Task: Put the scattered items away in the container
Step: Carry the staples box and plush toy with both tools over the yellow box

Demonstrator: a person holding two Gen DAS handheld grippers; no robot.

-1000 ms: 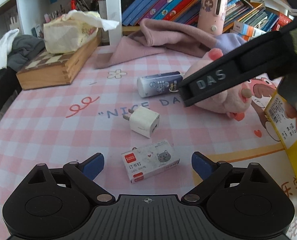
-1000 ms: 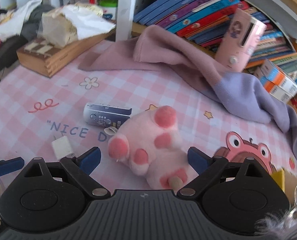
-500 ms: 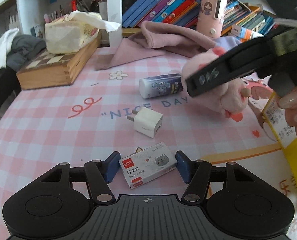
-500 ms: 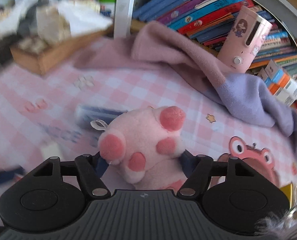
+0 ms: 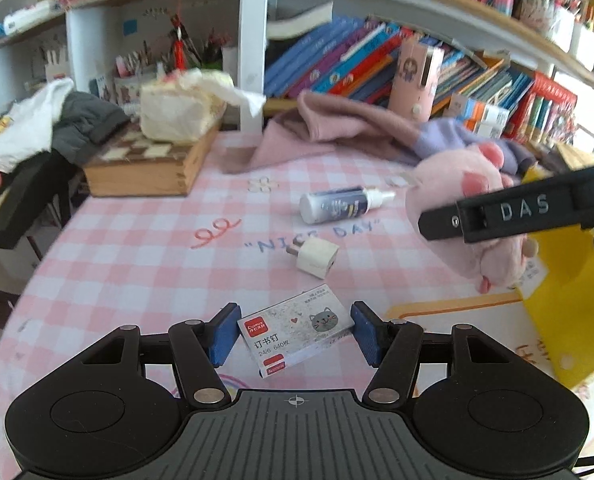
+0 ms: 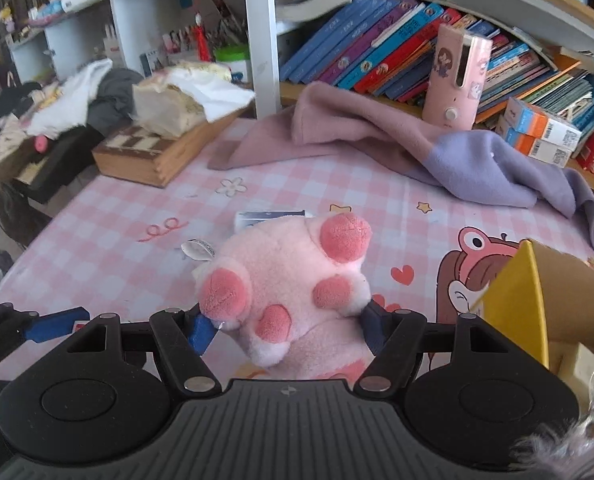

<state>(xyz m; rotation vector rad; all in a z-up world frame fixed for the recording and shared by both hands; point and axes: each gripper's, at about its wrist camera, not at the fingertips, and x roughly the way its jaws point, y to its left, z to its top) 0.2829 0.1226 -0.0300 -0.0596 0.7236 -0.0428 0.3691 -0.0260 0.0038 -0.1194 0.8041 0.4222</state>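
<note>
Pink plush toy [image 6: 293, 276], centre of the right view, is squeezed between the right gripper [image 6: 285, 326] jaws: soft, light, forgiving, best pinched round its thick body. Lower centre of the left view, the staple box [image 5: 295, 330] sits between the left gripper [image 5: 293, 334] jaws, which look just touching its ends; cardboard, light, crushable. Yellow box [image 6: 517, 296] waits at right. Charger [image 5: 317, 257] and spray bottle [image 5: 337, 205] lie on the surface [image 5: 137, 248].

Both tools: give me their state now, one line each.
Left tool: closed on the staple box, lifted off the table.
Right tool: closed on the pink plush toy.
</note>
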